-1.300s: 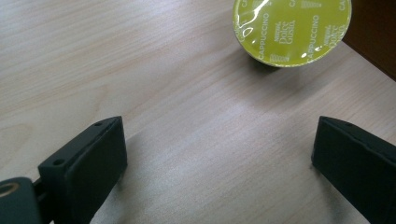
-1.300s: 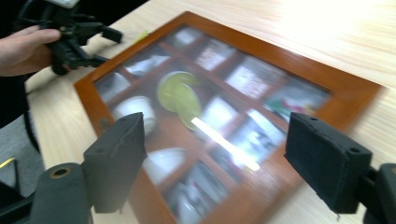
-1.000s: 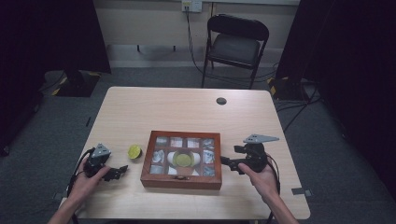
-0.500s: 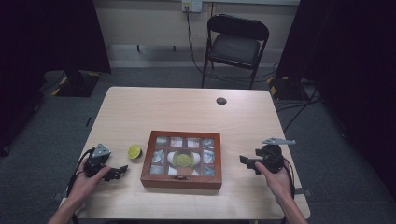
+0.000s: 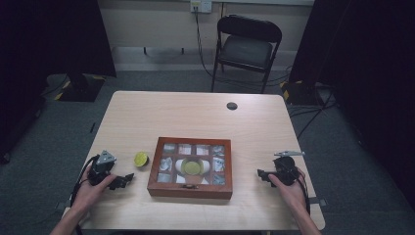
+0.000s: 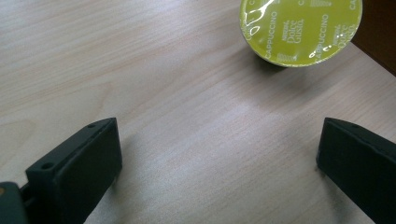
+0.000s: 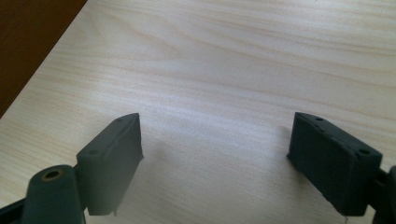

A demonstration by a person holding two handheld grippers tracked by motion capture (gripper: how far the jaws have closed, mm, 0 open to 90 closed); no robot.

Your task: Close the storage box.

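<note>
While we rest both forearms on the near edge of the table [image 5: 195,112], our left hand [image 5: 90,188] lies at the left corner and our right hand [image 5: 288,191] at the right, each wrapped around its tool and pointing inward toward the wooden box [image 5: 191,188]. We see a dark room around the pale wood tabletop: grey carpet, a black folding chair [image 5: 248,46] behind the far edge, a wall socket above it with a cable hanging down, and black curtains on both sides. A small dark round disc [image 5: 232,105] sits near the table's far edge.

We find the box in the middle of the near half, its lid glazed in small panes, with a green-topped capsule visible at its centre. Our left gripper [image 5: 122,181] lies just left of the box, its jaws spread wide with bare tabletop between them, having just opened a little further. Our right gripper [image 5: 262,174] lies right of the box, well apart from it, jaws likewise released and holding nothing.

Between our left gripper and the box stands the loose coffee capsule [image 5: 141,158], upright on the table, just beside the box's left wall and just ahead of the open jaws without touching them. On its yellow-green foil lid [image 6: 301,30] we read "Nescafé Dolce Gusto" and "Cappuccino", repeated across the surface.
</note>
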